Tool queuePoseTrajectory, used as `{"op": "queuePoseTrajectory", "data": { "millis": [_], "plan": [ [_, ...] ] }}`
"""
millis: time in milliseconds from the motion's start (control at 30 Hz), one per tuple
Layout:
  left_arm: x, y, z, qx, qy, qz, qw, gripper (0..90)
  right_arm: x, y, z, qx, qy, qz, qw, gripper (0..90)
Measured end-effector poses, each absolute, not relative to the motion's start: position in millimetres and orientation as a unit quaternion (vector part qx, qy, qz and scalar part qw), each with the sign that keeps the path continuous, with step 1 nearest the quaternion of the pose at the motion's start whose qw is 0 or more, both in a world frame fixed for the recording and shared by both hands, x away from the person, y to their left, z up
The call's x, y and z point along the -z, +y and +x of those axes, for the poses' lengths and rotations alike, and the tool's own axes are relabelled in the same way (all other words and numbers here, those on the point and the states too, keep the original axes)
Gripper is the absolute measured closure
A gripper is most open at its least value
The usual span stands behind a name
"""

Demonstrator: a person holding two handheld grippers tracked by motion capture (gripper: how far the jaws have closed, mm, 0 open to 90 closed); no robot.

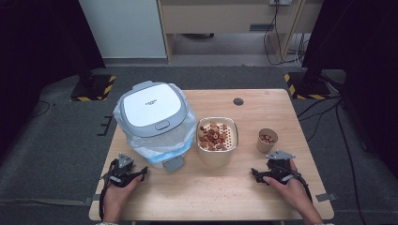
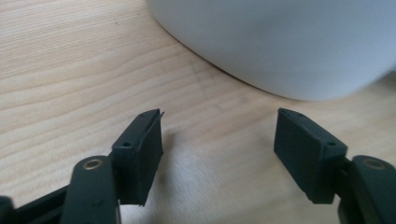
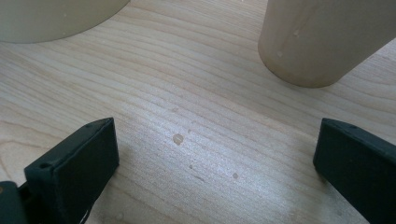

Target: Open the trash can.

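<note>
Grippers first — the left gripper and right gripper both rest on the pale wooden table near the person's edge, jaws spread wide and holding nothing. No task's given, so my guess is nothing's started yet. Farther back: one cream square strainer bowl of reddish-brown round fruit, one small tan paper cup with a few of the same, and one white lidded bin with a plastic liner.
</note>
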State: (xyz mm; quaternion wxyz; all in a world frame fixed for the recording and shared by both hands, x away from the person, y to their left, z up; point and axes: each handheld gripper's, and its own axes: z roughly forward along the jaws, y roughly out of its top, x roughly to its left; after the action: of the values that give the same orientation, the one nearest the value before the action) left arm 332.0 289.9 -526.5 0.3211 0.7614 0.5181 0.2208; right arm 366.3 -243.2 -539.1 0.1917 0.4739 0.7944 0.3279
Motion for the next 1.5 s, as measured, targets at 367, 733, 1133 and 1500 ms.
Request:
{"op": "queuePoseTrajectory", "data": {
  "millis": [367,733,1133,1500],
  "plan": [
    [501.6,282.2,299.9,-0.236,0.5,0.753,0.356,65.0,539.0,-245.0,363.6,-0.328,0.794,0.474,0.191,0.6],
    [485.6,244.1,277.7,-0.228,0.434,0.773,0.402,83.2,539.1,-245.8,363.2,-0.328,0.795,0.472,0.192,0.6],
    [490.9,202.4,296.8,-0.232,0.388,0.797,0.401,89.5,539.1,-245.8,363.2,-0.328,0.796,0.472,0.192,0.6],
    [501.9,179.4,324.1,-0.259,0.356,0.819,0.367,89.6,539.2,-246.1,363.2,-0.328,0.796,0.47,0.192,0.6]
  ]
}}
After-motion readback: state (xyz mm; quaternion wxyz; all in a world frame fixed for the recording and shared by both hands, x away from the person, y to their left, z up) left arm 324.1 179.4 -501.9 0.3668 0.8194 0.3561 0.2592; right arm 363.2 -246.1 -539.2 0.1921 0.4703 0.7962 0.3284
